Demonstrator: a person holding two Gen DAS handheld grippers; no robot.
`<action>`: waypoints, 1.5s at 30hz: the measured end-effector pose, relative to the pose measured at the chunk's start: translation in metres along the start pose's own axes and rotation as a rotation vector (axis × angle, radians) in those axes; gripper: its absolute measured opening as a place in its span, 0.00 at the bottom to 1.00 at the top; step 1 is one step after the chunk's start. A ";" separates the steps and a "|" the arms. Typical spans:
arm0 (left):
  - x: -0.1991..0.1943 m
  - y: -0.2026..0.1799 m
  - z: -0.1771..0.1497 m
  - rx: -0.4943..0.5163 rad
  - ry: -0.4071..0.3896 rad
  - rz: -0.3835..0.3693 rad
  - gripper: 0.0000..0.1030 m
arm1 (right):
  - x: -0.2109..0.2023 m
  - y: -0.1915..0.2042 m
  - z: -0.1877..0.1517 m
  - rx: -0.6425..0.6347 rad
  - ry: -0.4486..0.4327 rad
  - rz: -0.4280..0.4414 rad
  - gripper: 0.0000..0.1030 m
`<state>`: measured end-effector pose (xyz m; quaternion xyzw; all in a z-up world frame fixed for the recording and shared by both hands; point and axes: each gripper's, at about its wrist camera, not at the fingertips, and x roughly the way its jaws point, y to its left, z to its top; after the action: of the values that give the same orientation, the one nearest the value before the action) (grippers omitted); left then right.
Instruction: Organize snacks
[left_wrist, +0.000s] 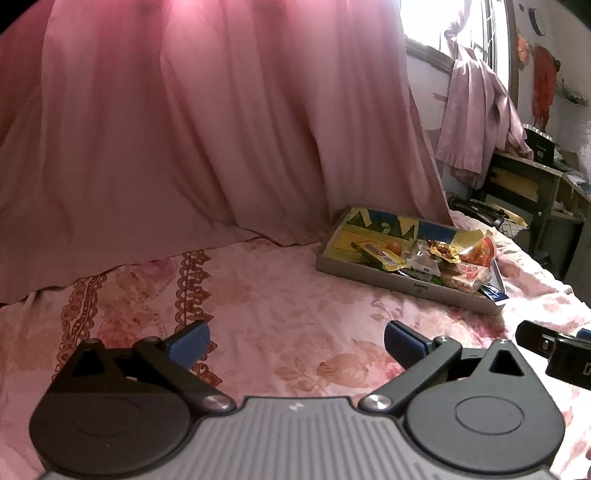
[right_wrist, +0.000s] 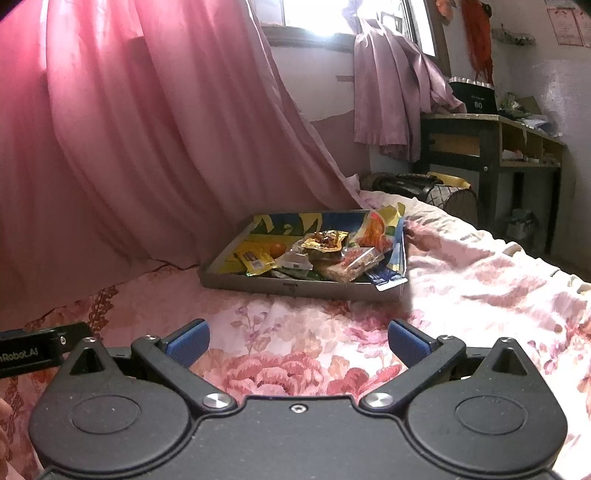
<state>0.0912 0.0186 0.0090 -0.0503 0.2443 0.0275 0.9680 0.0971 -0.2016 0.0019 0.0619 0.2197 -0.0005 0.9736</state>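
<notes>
A shallow grey tray (left_wrist: 373, 274) with a colourful lining sits on the pink floral bed, right of centre in the left wrist view. It also shows in the right wrist view (right_wrist: 258, 285), straight ahead. It holds several snack packets: a yellow bar wrapper (right_wrist: 255, 261), a gold packet (right_wrist: 325, 240), a clear pack of red snacks (right_wrist: 351, 264) and a blue-white packet (right_wrist: 386, 277) that overhangs the front rim. My left gripper (left_wrist: 297, 341) is open and empty above the bedspread, well short of the tray. My right gripper (right_wrist: 298, 341) is open and empty, also short of the tray.
A pink curtain (left_wrist: 184, 129) hangs behind the bed and tray. A dark desk (right_wrist: 487, 144) with clutter stands at the right by the window. A bag (right_wrist: 417, 186) lies beyond the bed's far end. The bedspread (right_wrist: 480, 273) slopes off to the right.
</notes>
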 end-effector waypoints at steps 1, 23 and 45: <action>0.000 0.000 0.000 0.002 0.000 0.000 1.00 | 0.000 0.000 0.000 0.001 0.000 -0.001 0.99; 0.002 0.001 0.000 0.008 0.003 0.000 1.00 | 0.005 0.001 -0.003 -0.002 0.018 -0.002 0.99; 0.002 0.001 0.000 0.008 0.003 0.000 1.00 | 0.009 0.001 -0.006 -0.006 0.033 0.003 0.99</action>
<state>0.0923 0.0195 0.0077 -0.0467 0.2459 0.0265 0.9678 0.1025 -0.1999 -0.0071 0.0593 0.2355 0.0025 0.9701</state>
